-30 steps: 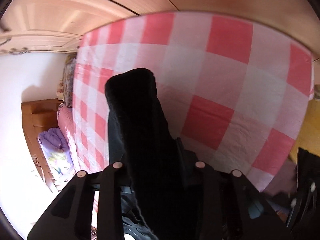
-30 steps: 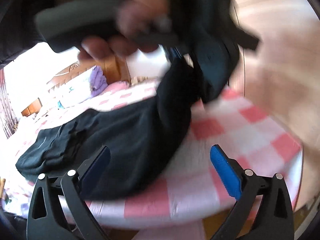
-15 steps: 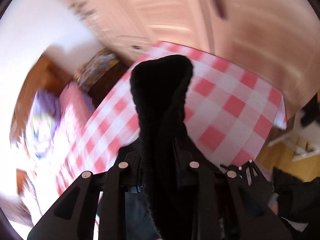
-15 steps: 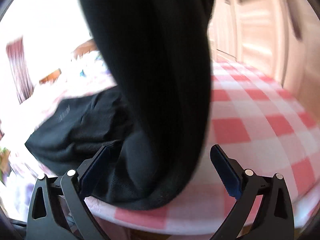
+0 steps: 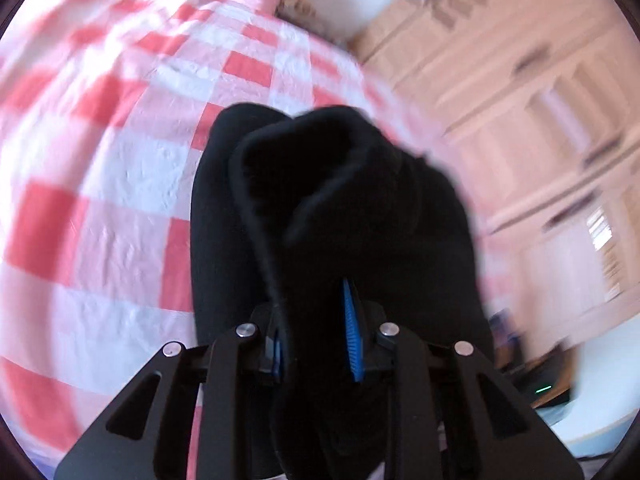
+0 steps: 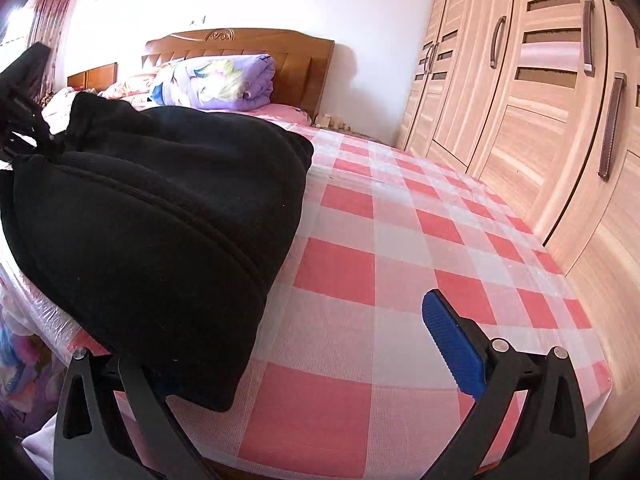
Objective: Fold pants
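Note:
The black pants lie doubled over in a thick bundle on the left part of the checked bed. In the left wrist view my left gripper is shut on a bunched fold of the black pants, and one blue pad shows against the cloth. In the right wrist view my left gripper shows as a dark frame at the far left, at the pants' far end. My right gripper hangs open low over the bed's near edge. Its right blue pad is bare; the pants hide its left finger.
A pale wooden wardrobe with dark handles runs along the bed's right side. At the head stand a brown headboard and a folded purple quilt. Bare checked sheet lies to the right of the pants.
My left gripper swept across the bed with the pants leg and rolled over. The cloth that hung in front of the right gripper now lies folded on the rest of the pants.

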